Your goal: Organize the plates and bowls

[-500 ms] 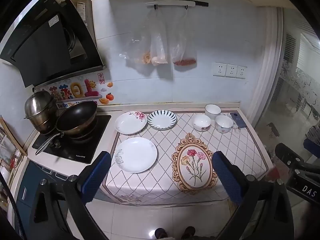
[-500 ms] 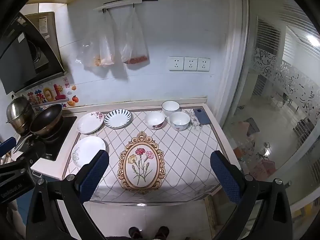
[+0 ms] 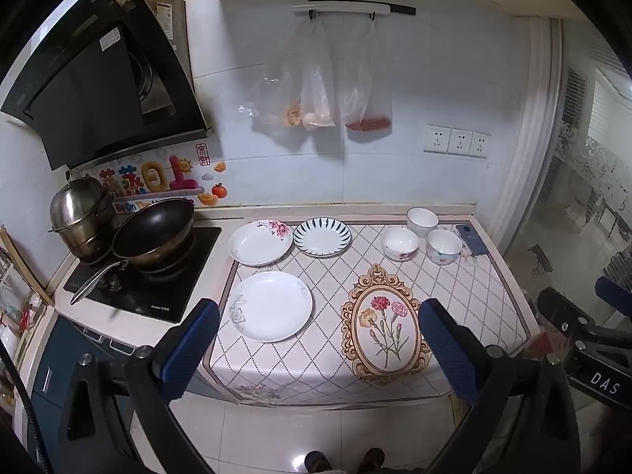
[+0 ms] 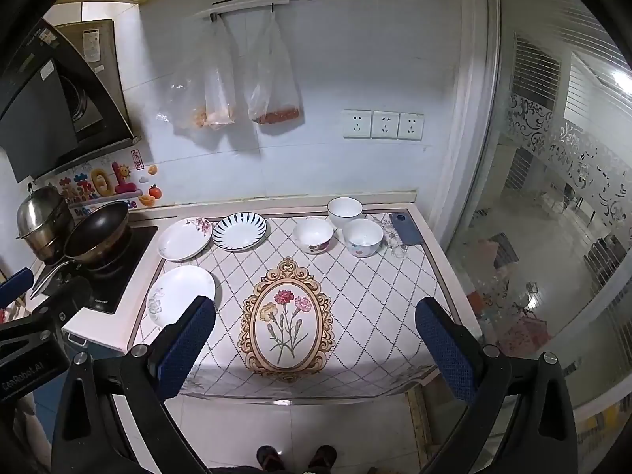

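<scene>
Black wok [image 3: 154, 233] on stove, steel pot [image 3: 81, 213] behind, phone [image 3: 471, 239], hanging bags [image 3: 316, 79]

Three plates sit on the counter: a plain one [image 3: 271, 306], a flowered one [image 3: 260, 242] and a striped one [image 3: 322, 237]. Three bowls [image 3: 399, 243] [image 3: 422, 222] [image 3: 444, 246] cluster at the far right (one phone [image 3: 471, 239] lies just beside them). There is one pan [image 3: 156, 233], one steel pot [image 3: 81, 215], three wall sockets [image 3: 458, 141], and two or three hanging bags [image 3: 316, 91].
</scene>
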The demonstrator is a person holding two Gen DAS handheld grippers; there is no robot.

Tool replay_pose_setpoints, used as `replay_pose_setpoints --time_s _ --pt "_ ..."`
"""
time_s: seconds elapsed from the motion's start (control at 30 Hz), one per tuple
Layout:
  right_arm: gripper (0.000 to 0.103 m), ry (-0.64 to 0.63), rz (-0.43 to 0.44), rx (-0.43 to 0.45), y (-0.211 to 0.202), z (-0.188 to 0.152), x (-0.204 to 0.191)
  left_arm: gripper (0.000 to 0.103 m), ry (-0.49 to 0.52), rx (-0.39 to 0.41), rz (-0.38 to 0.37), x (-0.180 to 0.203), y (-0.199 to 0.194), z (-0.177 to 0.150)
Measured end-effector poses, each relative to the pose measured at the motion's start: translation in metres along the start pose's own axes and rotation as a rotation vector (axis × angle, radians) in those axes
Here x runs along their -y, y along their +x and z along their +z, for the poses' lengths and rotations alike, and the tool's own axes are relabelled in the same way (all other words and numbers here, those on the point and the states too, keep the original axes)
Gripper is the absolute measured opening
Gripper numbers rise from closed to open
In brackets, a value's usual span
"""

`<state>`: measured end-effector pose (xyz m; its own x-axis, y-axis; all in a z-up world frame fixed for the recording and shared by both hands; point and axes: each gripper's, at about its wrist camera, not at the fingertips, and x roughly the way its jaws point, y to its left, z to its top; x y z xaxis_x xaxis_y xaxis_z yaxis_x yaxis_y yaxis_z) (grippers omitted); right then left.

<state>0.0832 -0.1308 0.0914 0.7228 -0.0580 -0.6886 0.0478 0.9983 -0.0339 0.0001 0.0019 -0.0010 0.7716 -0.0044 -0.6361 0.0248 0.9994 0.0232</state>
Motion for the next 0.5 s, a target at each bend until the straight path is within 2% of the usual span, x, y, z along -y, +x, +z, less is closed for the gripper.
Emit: replay_pose_setpoints --time_s 0.5 --pt "0.103 0.002 0.009 -0.003 0.0009 0.0 -0.0028 0.103 0.003 0.008 0.005 -0.0007 -0.0008 0.0054"
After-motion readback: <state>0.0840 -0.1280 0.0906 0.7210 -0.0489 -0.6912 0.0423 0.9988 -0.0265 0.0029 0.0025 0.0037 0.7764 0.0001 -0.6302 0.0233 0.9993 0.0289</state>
